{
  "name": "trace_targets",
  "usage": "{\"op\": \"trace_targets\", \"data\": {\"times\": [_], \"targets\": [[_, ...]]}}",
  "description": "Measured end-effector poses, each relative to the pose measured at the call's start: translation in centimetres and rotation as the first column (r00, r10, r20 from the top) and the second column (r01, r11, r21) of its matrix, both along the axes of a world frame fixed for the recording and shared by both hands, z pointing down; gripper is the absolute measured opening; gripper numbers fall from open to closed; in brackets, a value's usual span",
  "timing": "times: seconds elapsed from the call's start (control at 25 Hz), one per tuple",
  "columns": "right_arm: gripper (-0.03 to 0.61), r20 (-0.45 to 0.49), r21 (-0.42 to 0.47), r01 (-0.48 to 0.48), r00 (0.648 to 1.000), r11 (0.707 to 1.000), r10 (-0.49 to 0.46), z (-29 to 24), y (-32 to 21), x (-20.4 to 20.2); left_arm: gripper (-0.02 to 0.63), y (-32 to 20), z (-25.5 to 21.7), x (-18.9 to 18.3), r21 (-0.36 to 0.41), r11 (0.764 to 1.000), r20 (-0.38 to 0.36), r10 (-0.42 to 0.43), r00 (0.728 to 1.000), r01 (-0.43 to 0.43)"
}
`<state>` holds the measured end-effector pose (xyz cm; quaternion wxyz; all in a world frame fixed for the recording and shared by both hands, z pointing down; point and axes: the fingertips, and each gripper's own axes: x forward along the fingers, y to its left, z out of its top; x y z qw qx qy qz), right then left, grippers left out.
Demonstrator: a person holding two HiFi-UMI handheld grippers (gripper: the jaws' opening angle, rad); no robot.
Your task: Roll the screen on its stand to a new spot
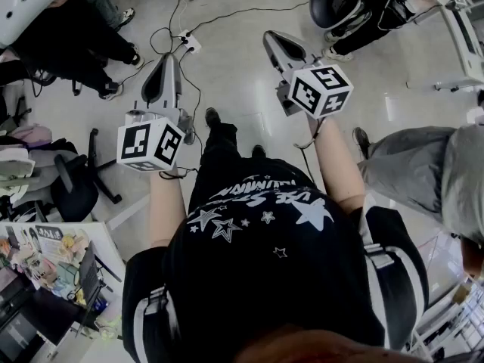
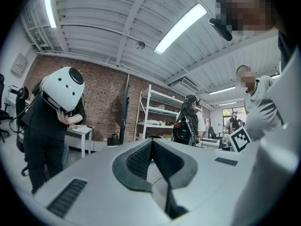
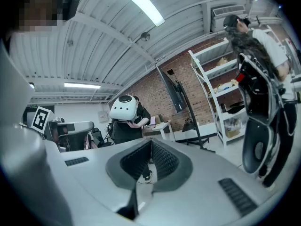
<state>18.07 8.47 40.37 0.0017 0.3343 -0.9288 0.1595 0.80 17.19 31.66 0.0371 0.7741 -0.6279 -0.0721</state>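
Here, both grippers shut and empty, the screen far off
The left gripper (image 1: 169, 60) and the right gripper (image 1: 272, 39) have their jaws pressed together with nothing between. The screen (image 3: 171, 94) stands on its stand by the brick wall (image 3: 149, 92), well apart from both grippers, between a person (image 3: 129, 126) and a shelf (image 3: 218, 91)

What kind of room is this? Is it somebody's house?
Probably not a house. It looks like a workshop or lab: a bare brick wall, white storage shelves, long strip lights overhead, and cables with a power strip underfoot.
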Motion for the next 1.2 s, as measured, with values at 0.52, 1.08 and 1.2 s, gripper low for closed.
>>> {"op": "trace_targets", "data": {"times": [0.52, 1.08, 1.2], "targets": [[0.008, -0.008, 0.066, -0.122, 0.992, 0.99, 0.122, -1.7, -9.1, -3.5, 0.009, -9.6, -0.9, -6.3, 0.085, 0.995, -0.022, 0.048, 0.999, -0.046], [0.008, 0.015, 0.064, -0.248, 0.969, 0.967, 0.248, -5.0, -24.5, -14.6, 0.009, -24.7, -3.3, -18.6, 0.079, 0.991, -0.037, 0.111, 0.993, -0.108], [0.008, 0.005, 0.082, -0.252, 0.968, 0.964, 0.253, -5.5, -26.2, -16.7, 0.009, -26.3, -3.1, -20.1, 0.077, 0.989, -0.032, 0.131, 0.991, -0.128]]}}
